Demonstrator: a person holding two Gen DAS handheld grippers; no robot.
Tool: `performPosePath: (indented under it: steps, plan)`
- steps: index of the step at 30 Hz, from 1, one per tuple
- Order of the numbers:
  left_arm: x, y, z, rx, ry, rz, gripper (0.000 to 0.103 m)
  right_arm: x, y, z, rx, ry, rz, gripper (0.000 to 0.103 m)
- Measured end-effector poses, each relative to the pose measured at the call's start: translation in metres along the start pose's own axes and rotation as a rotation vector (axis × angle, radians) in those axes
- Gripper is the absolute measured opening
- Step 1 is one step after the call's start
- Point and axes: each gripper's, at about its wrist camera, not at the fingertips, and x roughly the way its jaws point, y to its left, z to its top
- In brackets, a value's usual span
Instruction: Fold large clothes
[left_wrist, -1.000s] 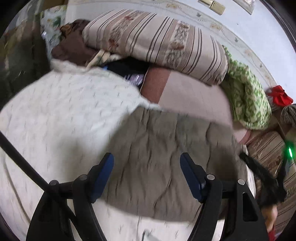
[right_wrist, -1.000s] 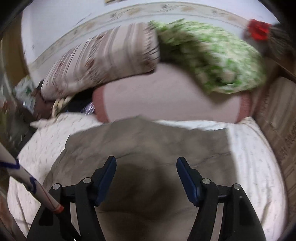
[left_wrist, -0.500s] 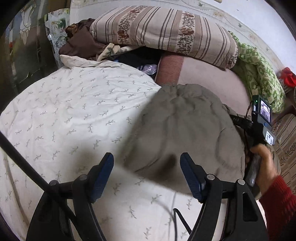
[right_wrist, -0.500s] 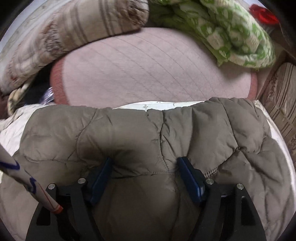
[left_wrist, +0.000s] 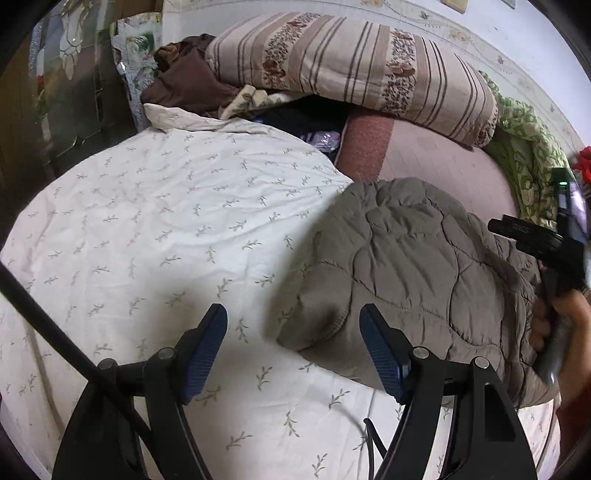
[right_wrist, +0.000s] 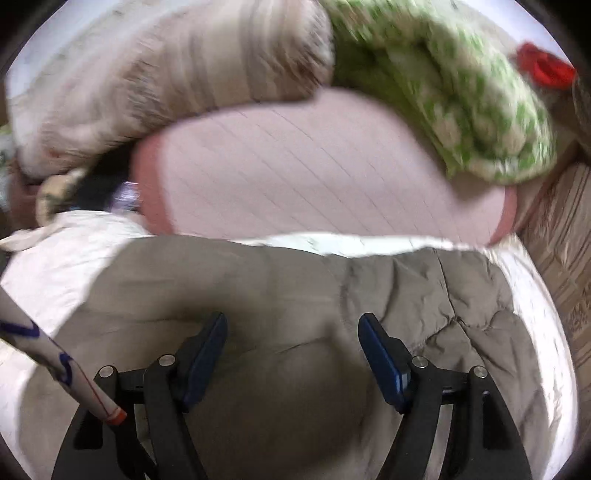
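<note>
A grey-brown quilted jacket (left_wrist: 413, 273) lies bunched on the white leaf-print sheet (left_wrist: 155, 229), at the right of the left wrist view. My left gripper (left_wrist: 291, 332) is open and empty, just left of the jacket's near cuff. In the right wrist view the jacket (right_wrist: 303, 291) fills the lower frame, blurred. My right gripper (right_wrist: 291, 339) is open above it, holding nothing. The right tool and the hand on it (left_wrist: 554, 280) show at the jacket's far right edge.
A striped pillow (left_wrist: 351, 70), a green patterned blanket (left_wrist: 524, 155) and a pink mattress pad (left_wrist: 436, 158) lie at the head of the bed. Dark clothes (left_wrist: 184, 81) are piled at the back left. A cabinet (left_wrist: 55, 92) stands left of the bed.
The right gripper has lifted off the jacket, which it pressed into half a second ago, and swings in blur. The left gripper has drawn left, so the jacket lies further right.
</note>
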Motion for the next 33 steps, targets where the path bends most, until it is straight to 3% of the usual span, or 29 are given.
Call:
performPosePath:
  steps: [3,6,10,14,19,23,27,29,33]
  plan:
    - [-0.004,0.004,0.0,-0.01,0.001,-0.01,0.073,-0.024,0.032,-0.017,-0.067,0.005,0.077,0.079]
    - [-0.005,0.004,-0.002,-0.002,0.0,-0.007,0.073,-0.017,0.061,-0.04,-0.117,0.041,0.097,0.079]
    - [-0.01,0.004,-0.002,-0.001,-0.001,-0.007,0.073,0.012,0.083,-0.067,-0.109,0.054,0.037,0.083]
    - [-0.015,0.002,-0.002,0.002,-0.007,-0.008,0.073,0.009,0.081,-0.062,-0.096,0.069,0.023,0.083]
    - [-0.017,0.001,-0.003,0.007,-0.01,-0.002,0.073,-0.051,0.04,-0.053,-0.036,-0.019,0.067,0.083]
    - [-0.012,0.001,-0.004,0.008,0.003,-0.003,0.073,-0.082,-0.02,-0.07,0.033,-0.053,0.0,0.083]
    - [-0.006,-0.004,-0.006,0.023,0.024,0.013,0.073,-0.053,-0.08,-0.099,0.087,0.04,-0.137,0.083]
    - [-0.005,-0.005,-0.007,0.026,0.024,0.021,0.073,-0.031,-0.101,-0.11,0.105,0.076,-0.107,0.097]
    - [-0.011,-0.003,-0.006,0.022,0.008,0.016,0.073,-0.022,-0.105,-0.106,0.072,0.107,-0.117,0.1]
